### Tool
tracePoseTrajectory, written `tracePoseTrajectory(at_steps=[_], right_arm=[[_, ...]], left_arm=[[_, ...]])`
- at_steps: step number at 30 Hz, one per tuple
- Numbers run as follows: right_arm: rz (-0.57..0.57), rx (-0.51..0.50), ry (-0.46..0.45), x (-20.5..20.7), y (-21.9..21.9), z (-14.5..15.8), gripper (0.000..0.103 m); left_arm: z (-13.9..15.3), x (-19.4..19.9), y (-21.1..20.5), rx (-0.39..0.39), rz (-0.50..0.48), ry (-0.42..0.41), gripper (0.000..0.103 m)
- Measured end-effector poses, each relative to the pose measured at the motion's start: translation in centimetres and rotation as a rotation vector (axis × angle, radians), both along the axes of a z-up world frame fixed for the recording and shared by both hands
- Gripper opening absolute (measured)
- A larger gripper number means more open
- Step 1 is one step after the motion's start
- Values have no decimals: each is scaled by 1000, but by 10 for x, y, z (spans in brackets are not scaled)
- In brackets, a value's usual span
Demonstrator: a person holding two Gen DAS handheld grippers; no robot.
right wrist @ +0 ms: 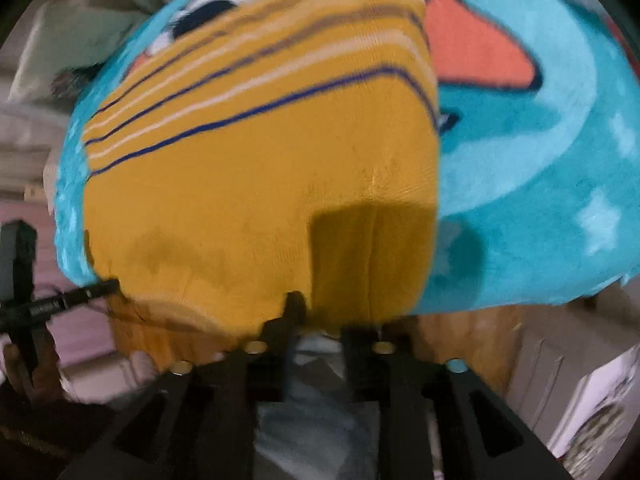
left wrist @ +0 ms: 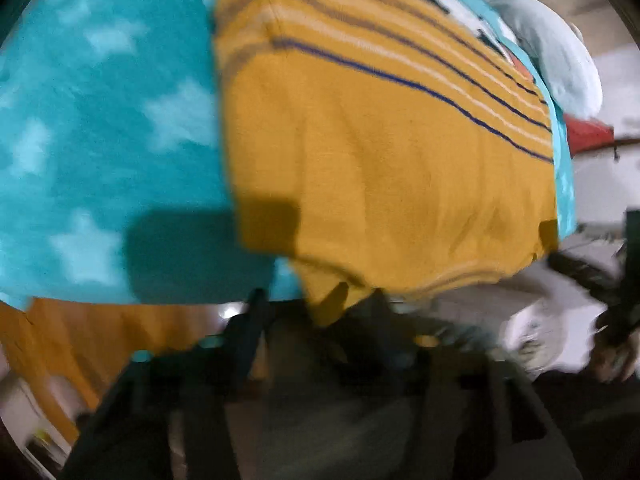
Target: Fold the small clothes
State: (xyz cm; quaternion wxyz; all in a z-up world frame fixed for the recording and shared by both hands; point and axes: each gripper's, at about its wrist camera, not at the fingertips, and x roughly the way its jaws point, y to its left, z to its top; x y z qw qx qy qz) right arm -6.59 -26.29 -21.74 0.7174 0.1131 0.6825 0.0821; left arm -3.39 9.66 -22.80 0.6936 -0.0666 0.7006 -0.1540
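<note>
A small mustard-yellow garment (left wrist: 384,168) with navy and white stripes lies spread on a teal star-print blanket (left wrist: 100,120). In the left wrist view my left gripper (left wrist: 320,308) pinches the garment's near hem, jaws closed on the cloth. In the right wrist view the same garment (right wrist: 248,184) fills the middle, and my right gripper (right wrist: 316,320) sits at its near hem with cloth between the fingers. The left gripper (right wrist: 72,298) also shows at the garment's left corner. Both views are blurred.
The teal blanket (right wrist: 540,200) carries an orange and white cartoon print (right wrist: 472,44). A pale cushion (left wrist: 552,52) and a red item (left wrist: 588,136) lie at the far right. A wooden edge (left wrist: 60,348) runs below the blanket. White furniture (right wrist: 592,408) stands at the lower right.
</note>
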Motion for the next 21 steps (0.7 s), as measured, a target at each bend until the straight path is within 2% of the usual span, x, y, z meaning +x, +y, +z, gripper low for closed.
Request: tracePoseTrajectory(at_steps=[1, 3, 4, 7, 12, 15, 17, 21], right_arm=[[24, 7, -13, -3, 1, 10, 53], [60, 51, -46, -5, 1, 35, 54], [70, 68, -72, -1, 3, 48, 55], [92, 88, -167, 26, 18, 81, 65], [136, 181, -253, 83, 66, 110, 70], [140, 245, -224, 110, 92, 112, 70], [136, 280, -196, 126, 109, 108, 70], [164, 318, -126, 150, 141, 99, 70]], left_arm=[[6, -3, 6, -5, -2, -19, 55], [19, -8, 24, -14, 44, -61, 56], [24, -8, 32, -25, 85, -83, 59], [31, -2, 51, -51, 212, -128, 63], [16, 19, 43, -94, 311, -99, 64], [0, 26, 33, -133, 317, -57, 64], [-10, 22, 34, -149, 353, -28, 63], [-14, 18, 34, -160, 366, -41, 63]])
